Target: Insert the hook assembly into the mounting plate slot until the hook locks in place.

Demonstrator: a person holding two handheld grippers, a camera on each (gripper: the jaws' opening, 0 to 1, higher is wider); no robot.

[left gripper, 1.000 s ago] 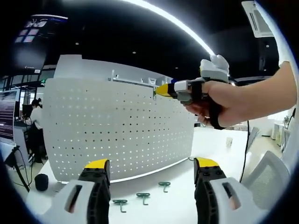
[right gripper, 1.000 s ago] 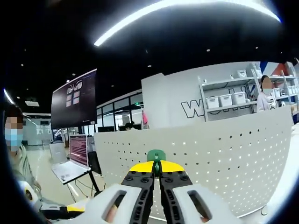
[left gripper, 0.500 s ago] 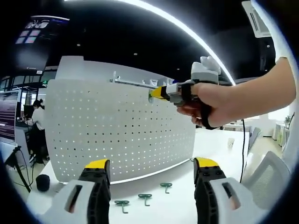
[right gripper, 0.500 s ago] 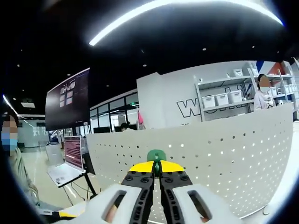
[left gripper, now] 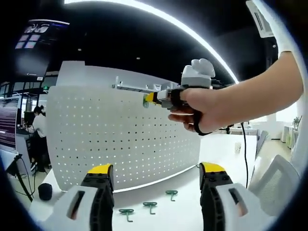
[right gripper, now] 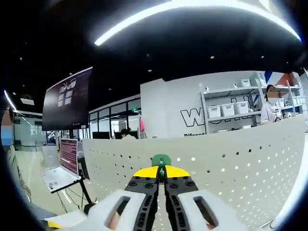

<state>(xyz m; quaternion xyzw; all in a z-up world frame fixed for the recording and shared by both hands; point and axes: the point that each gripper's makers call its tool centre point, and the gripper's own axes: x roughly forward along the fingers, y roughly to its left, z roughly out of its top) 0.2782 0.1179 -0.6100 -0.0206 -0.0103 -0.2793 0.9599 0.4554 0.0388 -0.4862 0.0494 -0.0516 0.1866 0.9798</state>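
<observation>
A white pegboard mounting plate (left gripper: 125, 139) stands upright on the white table (left gripper: 168, 211). In the left gripper view my right gripper (left gripper: 147, 99), held by a hand, is up at the plate's top edge, shut on a green hook (left gripper: 145, 100) that is at the plate's face. In the right gripper view the right gripper (right gripper: 161, 174) has its jaws shut on the green hook (right gripper: 161, 160), with the pegboard (right gripper: 231, 163) close ahead. My left gripper (left gripper: 155, 172) stands open low in front of the plate, holding nothing. Three green hooks (left gripper: 149, 206) lie on the table below it.
A small dark cylinder (left gripper: 44, 191) sits at the table's left end. People, a monitor (right gripper: 69, 155) and shelves (right gripper: 231, 106) with bins are behind the plate. A chair back (left gripper: 276, 180) rises at the right of the table.
The right gripper has carried the green hook leftward and a little upward along the plate's top edge. The left gripper has stayed open and nearly still.
</observation>
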